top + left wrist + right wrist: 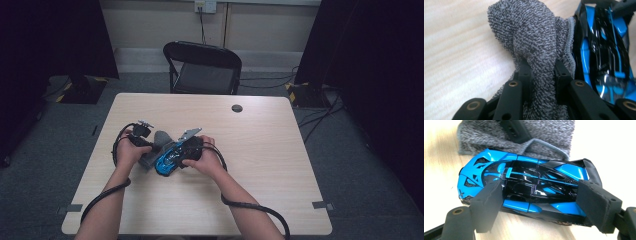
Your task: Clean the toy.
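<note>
A pale wood-grain table (260, 150) stands on grey carpet, a black folding chair (202, 67) behind it. The left gripper (541, 75) has its black fingers pinched together on a bunched fold of nubby grey terry cloth (536, 37). Just beside the cloth, the right gripper (541, 205) clamps a glossy blue and black toy car (524, 182) across its length, foam pads (487, 205) pressing both ends. No lettering is readable.
</note>
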`<state>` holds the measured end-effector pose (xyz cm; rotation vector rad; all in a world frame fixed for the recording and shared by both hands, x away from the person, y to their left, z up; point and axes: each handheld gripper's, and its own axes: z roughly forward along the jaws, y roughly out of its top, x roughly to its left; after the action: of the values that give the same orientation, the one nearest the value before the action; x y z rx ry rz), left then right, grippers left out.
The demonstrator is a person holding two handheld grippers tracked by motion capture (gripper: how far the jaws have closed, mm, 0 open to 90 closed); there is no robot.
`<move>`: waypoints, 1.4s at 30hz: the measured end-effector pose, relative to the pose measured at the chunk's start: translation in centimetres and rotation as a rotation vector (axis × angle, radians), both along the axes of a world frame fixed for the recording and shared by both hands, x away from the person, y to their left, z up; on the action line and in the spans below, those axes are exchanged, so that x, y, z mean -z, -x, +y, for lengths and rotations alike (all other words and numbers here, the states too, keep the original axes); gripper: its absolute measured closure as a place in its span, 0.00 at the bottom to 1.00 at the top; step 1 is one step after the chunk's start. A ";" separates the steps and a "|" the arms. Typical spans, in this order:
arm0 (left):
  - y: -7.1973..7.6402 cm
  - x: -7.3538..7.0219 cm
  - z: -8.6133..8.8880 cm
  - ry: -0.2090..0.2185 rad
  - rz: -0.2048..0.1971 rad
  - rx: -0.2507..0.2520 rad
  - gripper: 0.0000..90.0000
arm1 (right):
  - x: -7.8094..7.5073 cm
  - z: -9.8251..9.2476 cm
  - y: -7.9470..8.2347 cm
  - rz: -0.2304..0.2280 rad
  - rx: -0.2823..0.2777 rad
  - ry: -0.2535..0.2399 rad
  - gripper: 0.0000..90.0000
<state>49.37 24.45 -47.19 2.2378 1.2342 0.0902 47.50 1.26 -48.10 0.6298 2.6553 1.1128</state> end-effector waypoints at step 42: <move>8.1 0.2 4.8 0.093 0.005 0.008 0.81 | 0.0 0.0 0.0 -0.001 -0.001 -0.002 0.23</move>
<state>41.25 29.22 -47.38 2.1638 1.2071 0.0230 47.46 1.29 -48.11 0.6278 2.6540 1.1162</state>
